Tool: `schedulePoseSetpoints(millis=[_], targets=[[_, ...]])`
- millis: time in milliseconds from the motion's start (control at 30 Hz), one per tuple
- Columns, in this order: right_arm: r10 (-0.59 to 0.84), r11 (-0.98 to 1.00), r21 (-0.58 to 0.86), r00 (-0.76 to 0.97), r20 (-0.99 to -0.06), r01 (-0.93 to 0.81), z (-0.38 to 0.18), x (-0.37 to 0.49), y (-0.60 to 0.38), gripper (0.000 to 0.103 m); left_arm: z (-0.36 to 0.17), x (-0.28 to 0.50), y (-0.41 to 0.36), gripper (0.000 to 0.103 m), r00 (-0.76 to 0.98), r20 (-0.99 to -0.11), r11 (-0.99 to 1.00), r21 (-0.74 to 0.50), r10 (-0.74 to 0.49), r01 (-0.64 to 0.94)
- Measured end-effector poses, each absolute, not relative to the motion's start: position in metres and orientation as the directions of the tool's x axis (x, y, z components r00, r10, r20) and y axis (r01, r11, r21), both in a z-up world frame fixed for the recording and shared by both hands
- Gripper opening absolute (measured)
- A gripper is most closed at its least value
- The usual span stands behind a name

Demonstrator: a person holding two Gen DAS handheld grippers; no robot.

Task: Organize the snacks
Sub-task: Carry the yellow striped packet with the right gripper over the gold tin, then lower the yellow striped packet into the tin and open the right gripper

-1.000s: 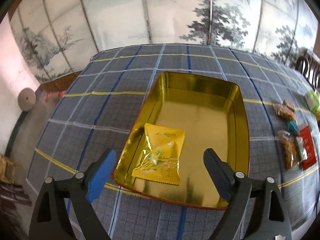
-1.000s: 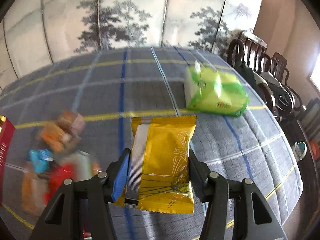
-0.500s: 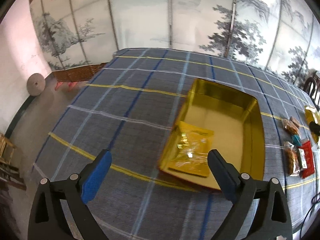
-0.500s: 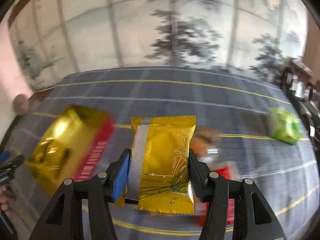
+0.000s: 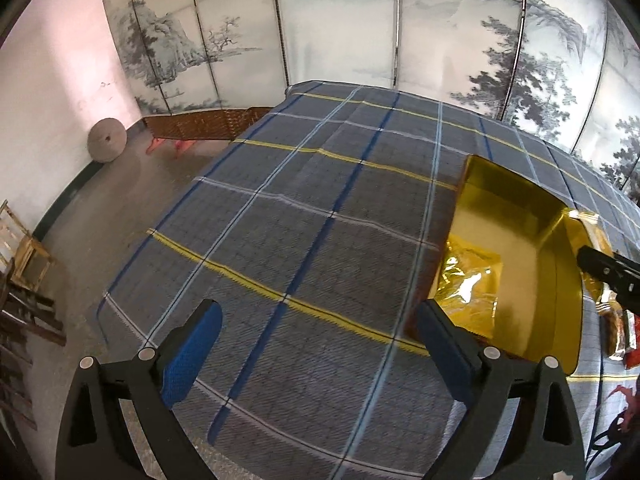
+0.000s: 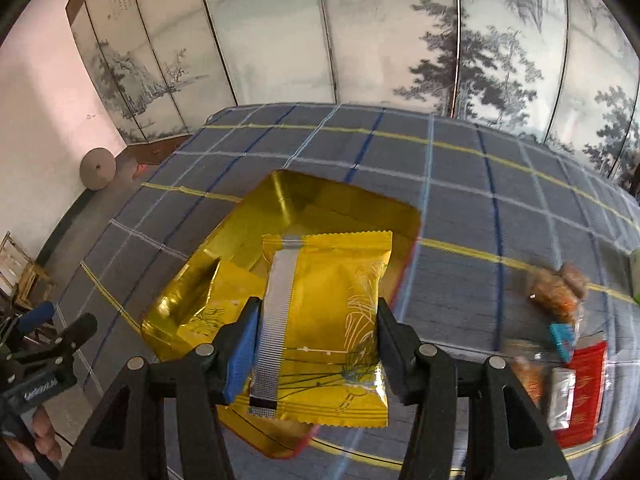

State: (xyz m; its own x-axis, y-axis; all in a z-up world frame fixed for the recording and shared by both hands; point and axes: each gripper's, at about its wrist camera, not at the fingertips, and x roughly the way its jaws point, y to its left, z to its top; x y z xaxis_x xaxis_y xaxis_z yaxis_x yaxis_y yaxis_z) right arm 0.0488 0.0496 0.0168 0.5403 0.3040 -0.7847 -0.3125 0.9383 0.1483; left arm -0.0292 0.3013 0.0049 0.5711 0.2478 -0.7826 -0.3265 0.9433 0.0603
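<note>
Packet (image 6: 224,300) in tin (image 6: 320,200), loose snacks (image 6: 560,336) right of it

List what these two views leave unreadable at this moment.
- Gold tin: right wrist view, near floor hidden by the held yellow packet in the right hand-held gripper.
- Snacks on the cloth: motion-blurred.
- Left wrist view: right hand-held gripper cut off by the edge.
</note>
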Motion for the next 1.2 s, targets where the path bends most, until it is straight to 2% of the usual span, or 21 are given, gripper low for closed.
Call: schedulePoseSetpoints(millis=[200, 633, 1200], targets=[[0.304, 0.937, 0.152, 0.522, -0.797, -0.314, 0.001, 0.057, 0.069, 0.055, 0.001, -0.030, 0.304, 0.097, 0.560, -0.788, 0.940, 0.069, 0.256, -0.333], [0.232, 0.937, 0.063, 0.479, -0.847, -0.342, -0.030, 0.059, 0.092, 0.055, -0.004, -0.027, 0.304, 0.097, 0.553, -0.797, 0.944, 0.065, 0.245, -0.324], [0.135, 0.942, -0.044, 0.496, -0.858, -0.332, -0.037, 0.063, 0.076, 0.055, -0.005, -0.022, 0.290, 0.097, 0.559, -0.799, 0.955, 0.059, 0.219, -0.290]])
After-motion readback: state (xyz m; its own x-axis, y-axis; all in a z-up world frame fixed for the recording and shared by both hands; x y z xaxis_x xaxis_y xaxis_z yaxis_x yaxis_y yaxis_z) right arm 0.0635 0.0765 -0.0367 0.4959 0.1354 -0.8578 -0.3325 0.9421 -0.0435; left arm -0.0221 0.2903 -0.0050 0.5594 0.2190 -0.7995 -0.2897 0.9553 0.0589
